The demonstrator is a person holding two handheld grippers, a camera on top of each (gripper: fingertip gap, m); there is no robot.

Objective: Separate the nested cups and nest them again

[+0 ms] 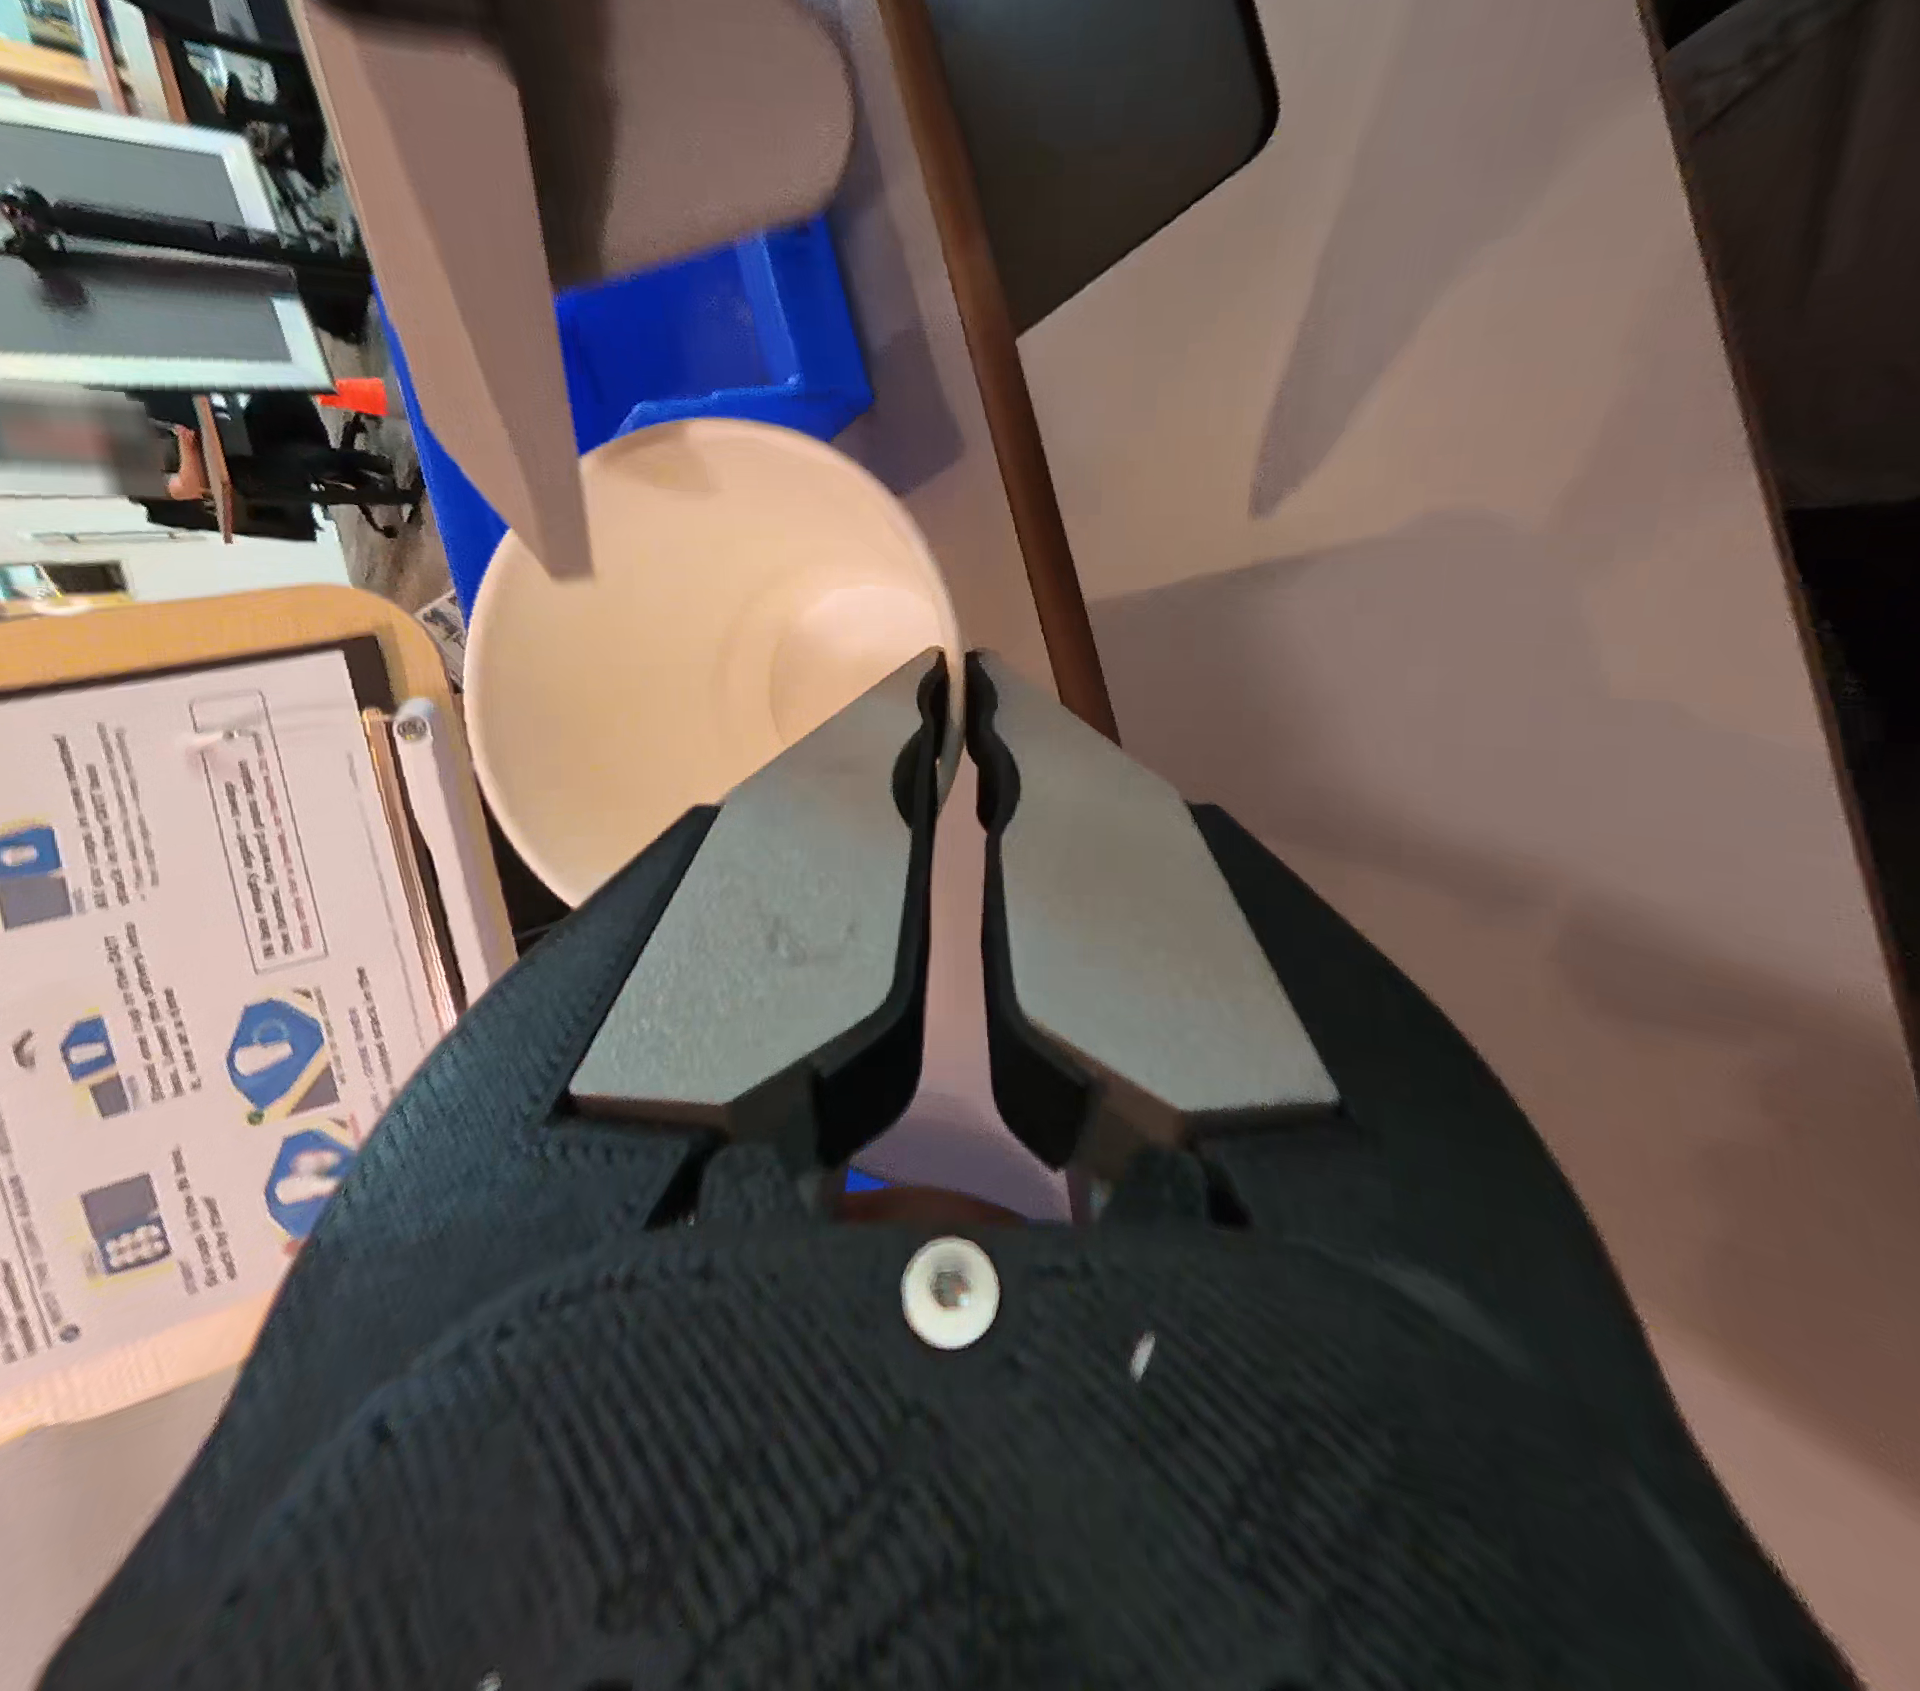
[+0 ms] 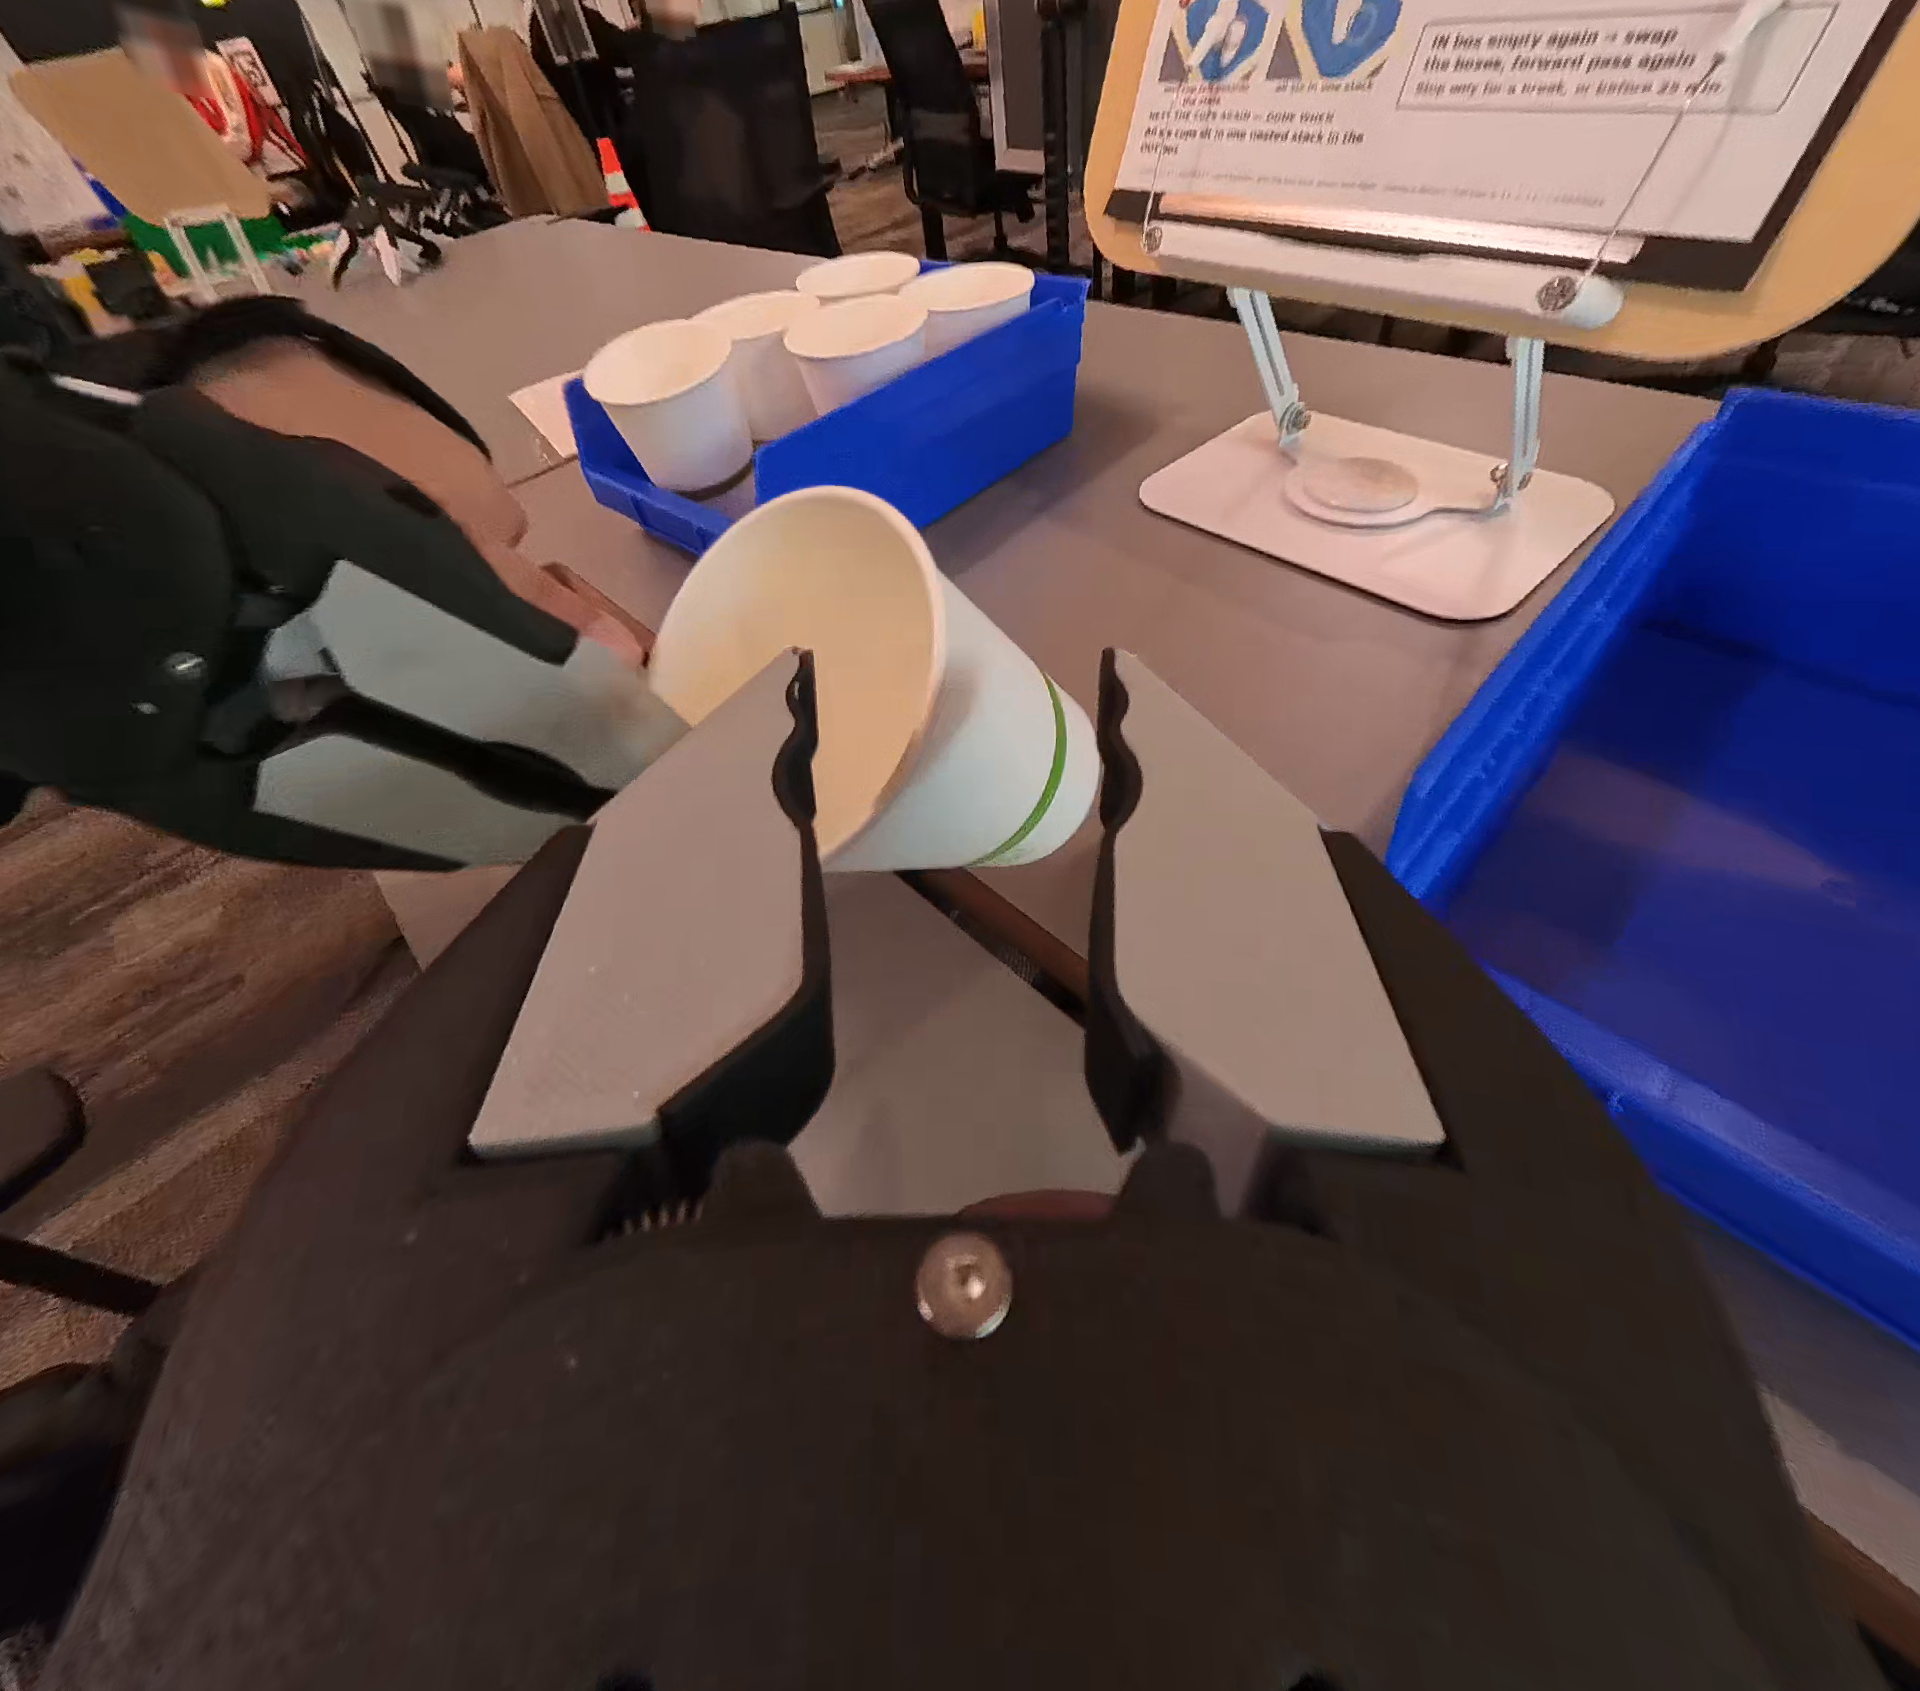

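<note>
A white paper cup with a green band near its base is held tilted above the table edge, mouth toward the left. My left gripper is shut on its rim, one finger inside and one outside; it also shows in the right wrist view. The cup's inside looks empty. My right gripper is open, its jaws either side of the cup's wall without gripping. One of its fingers reaches to the cup's mouth. Several more white cups stand upright in the far blue bin.
A second blue bin sits empty at the right. An instruction board on a white stand is behind it. The grey table has a dark mat. Chairs and people are in the background. Tip to tip, the grippers are about 8 centimeters apart.
</note>
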